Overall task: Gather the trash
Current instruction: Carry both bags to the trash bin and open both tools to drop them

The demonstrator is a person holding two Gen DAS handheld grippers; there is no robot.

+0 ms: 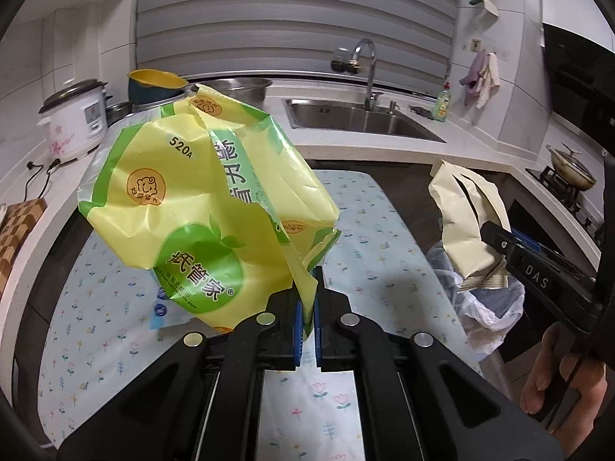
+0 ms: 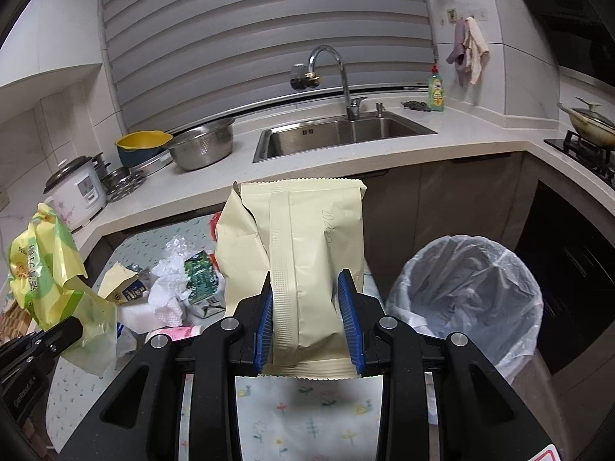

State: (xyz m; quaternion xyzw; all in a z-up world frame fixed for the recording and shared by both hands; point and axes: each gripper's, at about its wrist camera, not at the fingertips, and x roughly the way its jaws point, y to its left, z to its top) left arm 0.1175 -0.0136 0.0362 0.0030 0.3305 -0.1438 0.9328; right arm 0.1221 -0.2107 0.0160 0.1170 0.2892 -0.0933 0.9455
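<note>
My left gripper (image 1: 306,299) is shut on a yellow-green plastic tissue wrapper (image 1: 200,207), held up above the flowered table; it also shows in the right wrist view (image 2: 42,269). My right gripper (image 2: 307,299) is shut on a cream food bag (image 2: 303,253), held upright above the table's right end, just left of the trash bin (image 2: 465,288), which has a white liner. In the left wrist view the cream bag (image 1: 467,223) hangs over the bin (image 1: 488,307).
Several trash pieces lie on the flowered tablecloth (image 2: 307,422): crumpled white paper (image 2: 169,292), a green carton (image 2: 198,276), a yellow wrapper (image 2: 119,280). Behind are the counter, sink (image 2: 338,134), rice cooker (image 2: 75,192), metal colander (image 2: 203,146) and stove with pan (image 2: 592,123).
</note>
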